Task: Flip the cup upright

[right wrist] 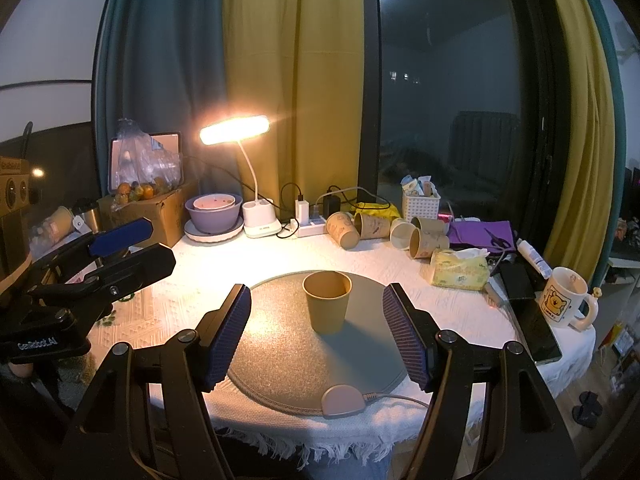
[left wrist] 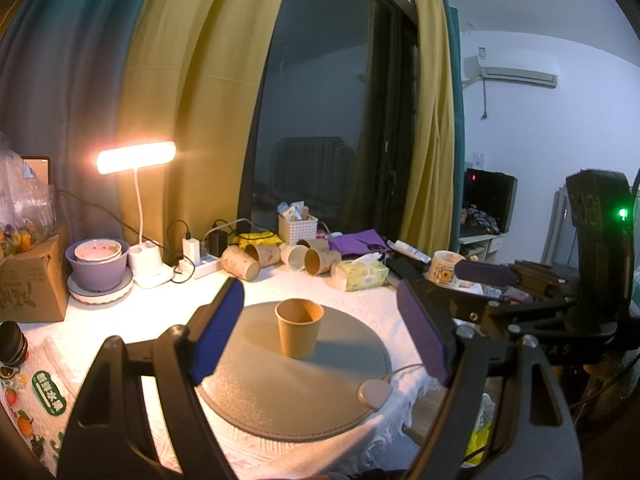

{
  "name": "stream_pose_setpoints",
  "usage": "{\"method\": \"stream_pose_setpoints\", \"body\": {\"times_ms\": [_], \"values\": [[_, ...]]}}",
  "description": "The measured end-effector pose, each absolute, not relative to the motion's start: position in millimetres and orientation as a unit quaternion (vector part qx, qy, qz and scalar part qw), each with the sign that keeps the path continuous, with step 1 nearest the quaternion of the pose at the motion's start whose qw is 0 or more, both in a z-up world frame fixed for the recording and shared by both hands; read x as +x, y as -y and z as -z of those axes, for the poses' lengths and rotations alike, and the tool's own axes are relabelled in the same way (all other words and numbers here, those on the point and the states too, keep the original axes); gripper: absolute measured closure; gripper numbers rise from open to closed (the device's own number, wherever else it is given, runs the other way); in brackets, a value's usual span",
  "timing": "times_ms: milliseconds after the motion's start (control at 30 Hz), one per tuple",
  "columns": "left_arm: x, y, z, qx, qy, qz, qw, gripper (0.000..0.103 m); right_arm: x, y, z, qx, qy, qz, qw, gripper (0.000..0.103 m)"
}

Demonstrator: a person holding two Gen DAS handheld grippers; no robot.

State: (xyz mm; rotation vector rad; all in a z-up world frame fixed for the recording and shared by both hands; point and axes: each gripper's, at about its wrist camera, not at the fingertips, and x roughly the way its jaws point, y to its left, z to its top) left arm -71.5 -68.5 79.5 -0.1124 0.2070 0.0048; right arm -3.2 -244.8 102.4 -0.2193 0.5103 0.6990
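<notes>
A brown paper cup (left wrist: pixel 299 327) stands upright, mouth up, on the round grey mat (left wrist: pixel 280 392); it also shows in the right wrist view (right wrist: pixel 327 306) on the same mat (right wrist: pixel 288 360). My left gripper (left wrist: pixel 320 328) is open and empty, its blue pads wide apart on either side of the cup and nearer than it. My right gripper (right wrist: pixel 316 324) is open and empty too, just short of the cup. Each gripper shows in the other's view: the right one (left wrist: pixel 492 274) at the right, the left one (right wrist: pixel 124 236) at the left.
Several paper cups (right wrist: pixel 384 230) lie on their sides at the back, by a tissue pack (right wrist: pixel 460 270), white basket (right wrist: pixel 420 202), power strip (right wrist: pixel 308 226), lit desk lamp (right wrist: pixel 234 130), purple bowl (right wrist: pixel 214 212), cardboard box (right wrist: pixel 160 216). A mug (right wrist: pixel 562 296) and phone (right wrist: pixel 536 328) sit right. A cabled controller (right wrist: pixel 343 400) rests on the mat's front edge.
</notes>
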Motion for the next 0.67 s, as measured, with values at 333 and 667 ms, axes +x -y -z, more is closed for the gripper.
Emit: {"method": "stream_pose_setpoints", "body": {"times_ms": [333, 667], "values": [[-75.2, 72.5, -75.1, -0.056, -0.104, -0.001, 0.993, 0.023, -4.0, 244.0, -102.4, -0.106, -0.248, -0.337, 0.902, 0.031], [-79.3, 74.5, -75.5, -0.058, -0.091, 0.014, 0.994, 0.023, -4.0, 243.8, -102.2, -0.107, -0.249, -0.337, 0.902, 0.031]]}}
